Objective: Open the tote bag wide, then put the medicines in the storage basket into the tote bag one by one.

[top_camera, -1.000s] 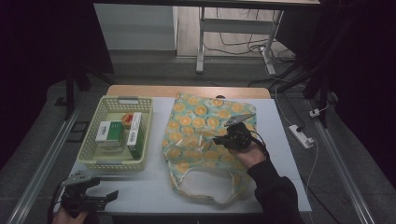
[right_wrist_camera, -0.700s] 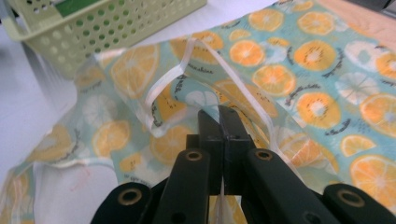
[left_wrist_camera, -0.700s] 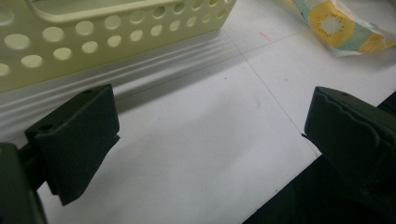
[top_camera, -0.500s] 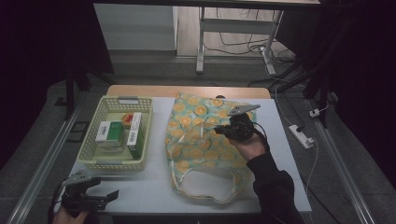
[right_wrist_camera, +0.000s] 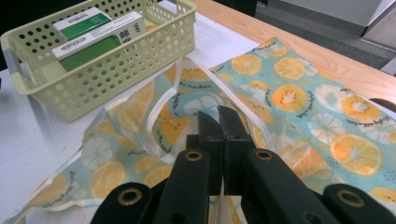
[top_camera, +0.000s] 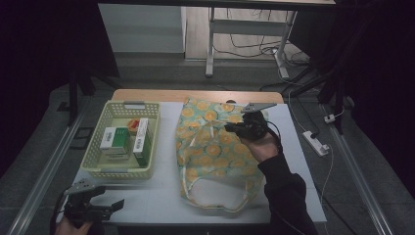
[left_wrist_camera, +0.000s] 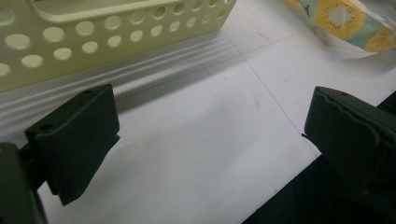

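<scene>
1. a white worktop (top_camera: 161, 196) is seen from the high view; on it lies a flat fabric bag (top_camera: 215, 152) printed with orange and kiwi slices on pale blue, its white handles (top_camera: 215, 193) spread toward the near edge;
2. a pale yellow perforated basket (top_camera: 122, 169) is set to the left of the bag, just apart from it; green and white boxes (top_camera: 115, 139) are held inside it;
3. the right tongs (top_camera: 231, 128) are held over the upper part of the bag; in the right gripper view the right tongs (right_wrist_camera: 218, 122) are pressed together, and a white strap (right_wrist_camera: 161, 100) of the bag is seen rising to them and running down between the jaws, so the strap is gripped;
4. the left tongs (top_camera: 117, 204) are held low at the near left corner of the worktop, well apart from the bag; in the left gripper view the jaws are spread wide with nothing between them, the basket wall (left_wrist_camera: 116, 35) lying just beyond.
</scene>
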### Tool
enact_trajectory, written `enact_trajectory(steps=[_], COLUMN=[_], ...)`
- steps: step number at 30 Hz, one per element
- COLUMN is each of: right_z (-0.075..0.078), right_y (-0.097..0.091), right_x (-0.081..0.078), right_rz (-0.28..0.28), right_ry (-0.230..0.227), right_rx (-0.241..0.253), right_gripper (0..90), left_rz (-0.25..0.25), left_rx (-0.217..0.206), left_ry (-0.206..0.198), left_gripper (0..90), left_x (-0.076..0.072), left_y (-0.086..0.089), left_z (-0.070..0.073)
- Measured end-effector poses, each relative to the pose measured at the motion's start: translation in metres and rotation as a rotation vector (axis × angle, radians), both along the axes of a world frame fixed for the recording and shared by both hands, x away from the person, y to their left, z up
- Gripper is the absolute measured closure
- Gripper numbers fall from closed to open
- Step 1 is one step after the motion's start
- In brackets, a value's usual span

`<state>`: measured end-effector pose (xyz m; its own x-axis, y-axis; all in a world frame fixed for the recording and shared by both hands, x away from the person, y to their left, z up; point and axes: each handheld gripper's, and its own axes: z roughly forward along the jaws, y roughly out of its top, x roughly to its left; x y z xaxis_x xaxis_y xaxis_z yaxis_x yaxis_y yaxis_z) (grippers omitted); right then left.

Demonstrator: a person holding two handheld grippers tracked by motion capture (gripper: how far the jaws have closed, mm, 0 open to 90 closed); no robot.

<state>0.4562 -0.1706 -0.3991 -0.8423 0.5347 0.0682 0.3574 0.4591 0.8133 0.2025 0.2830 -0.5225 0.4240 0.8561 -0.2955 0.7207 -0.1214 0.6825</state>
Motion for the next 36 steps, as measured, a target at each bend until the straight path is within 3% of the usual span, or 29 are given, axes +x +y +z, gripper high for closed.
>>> enact_trajectory(steps=[18,25,28,36], right_z=[0.0024,0.0010,-0.0001,-0.0017], right_y=[0.0000,-0.0003,-0.0012,-0.0020], right_x=[-0.0003,-0.0020,-0.0015,-0.0008], right_rz=[0.006,0.016,0.014,0.010], right_ry=[-0.038,-0.049,-0.044,-0.034], right_rx=[-0.018,-0.030,-0.022,-0.009], right_gripper=[89.6,89.6,89.6,89.6], left_rz=[0.031,0.040,0.048,0.017], left_rx=[0.016,0.036,0.023,0.018], left_ry=[-0.001,-0.023,-0.022,-0.052], left_gripper=[0.1,0.0,0.0,0.0], left_x=[-0.0006,-0.0021,-0.0023,-0.0013], left_y=[-0.0009,-0.0003,0.0020,0.0038], left_z=[0.0008,0.0020,0.0030,0.0064])
